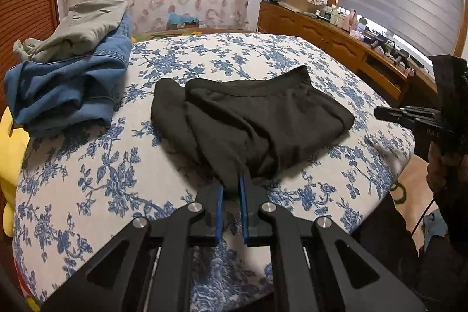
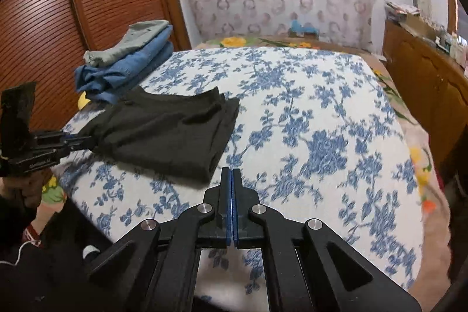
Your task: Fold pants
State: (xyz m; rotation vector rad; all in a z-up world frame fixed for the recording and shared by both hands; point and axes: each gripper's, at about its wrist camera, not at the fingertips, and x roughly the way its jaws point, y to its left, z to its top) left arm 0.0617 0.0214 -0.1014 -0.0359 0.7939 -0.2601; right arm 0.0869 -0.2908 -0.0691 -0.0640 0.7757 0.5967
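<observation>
Black pants (image 1: 254,119) lie folded in a compact bundle on the bed's blue-flowered cover (image 1: 87,180). My left gripper (image 1: 231,189) is shut on the bundle's near corner, with dark cloth pinched between its blue pads. The right wrist view shows the same pants (image 2: 166,133) with the left gripper (image 2: 87,144) holding their left corner slightly lifted. My right gripper (image 2: 231,177) is shut and empty, pads pressed together, just right of the bundle's near edge. It shows in the left wrist view (image 1: 380,112) at the right, beside the pants.
A stack of folded blue jeans (image 1: 64,89) with a grey-green garment (image 1: 87,25) on top sits at the bed's far left. A wooden slatted headboard (image 2: 73,19) is on the left. A cluttered wooden dresser (image 1: 336,40) runs along the right.
</observation>
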